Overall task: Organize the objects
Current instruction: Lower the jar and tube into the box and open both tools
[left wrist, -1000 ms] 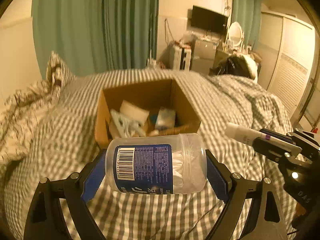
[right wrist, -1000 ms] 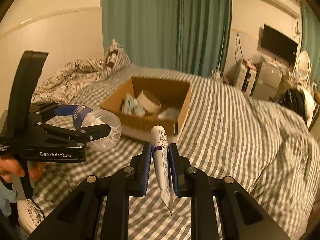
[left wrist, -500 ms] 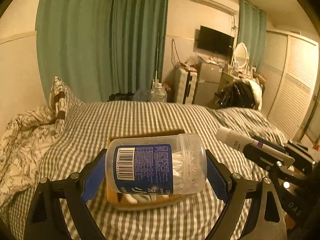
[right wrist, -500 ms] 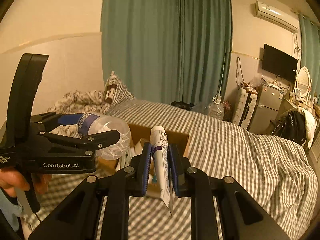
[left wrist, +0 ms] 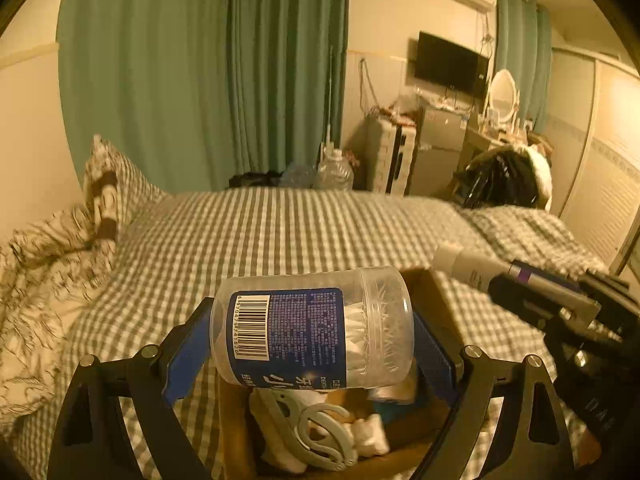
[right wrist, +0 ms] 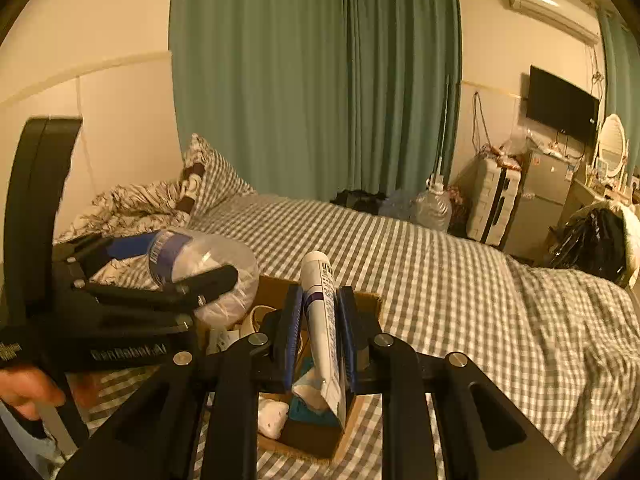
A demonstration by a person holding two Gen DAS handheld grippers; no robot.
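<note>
My left gripper [left wrist: 312, 332] is shut on a clear plastic jar [left wrist: 312, 328] with a blue barcode label, held sideways just above the open cardboard box [left wrist: 436, 288]. In the right wrist view the same jar [right wrist: 204, 276] hangs at the left over the box [right wrist: 320, 440]. My right gripper [right wrist: 320, 320] is shut on a white tube [right wrist: 322, 312] with a purple band, cap pointing forward, right over the box. The tube [left wrist: 472, 268] also shows at the right of the left wrist view. Inside the box lie a white clip-like thing [left wrist: 316, 436] and small white packets [right wrist: 272, 420].
The box rests on a bed with a grey checked cover [left wrist: 280, 232]. A crumpled patterned duvet and pillow [left wrist: 48, 264] lie at the left. Green curtains [right wrist: 312, 80], a suitcase [right wrist: 492, 204], a water jug [right wrist: 432, 208] and a television [right wrist: 560, 100] stand beyond the bed. A hand [right wrist: 28, 388] holds the left gripper.
Both grippers have moved forward over the bed and now hang over the box, which has slid from mid-frame to beneath the fingers. Both grips are unchanged.
</note>
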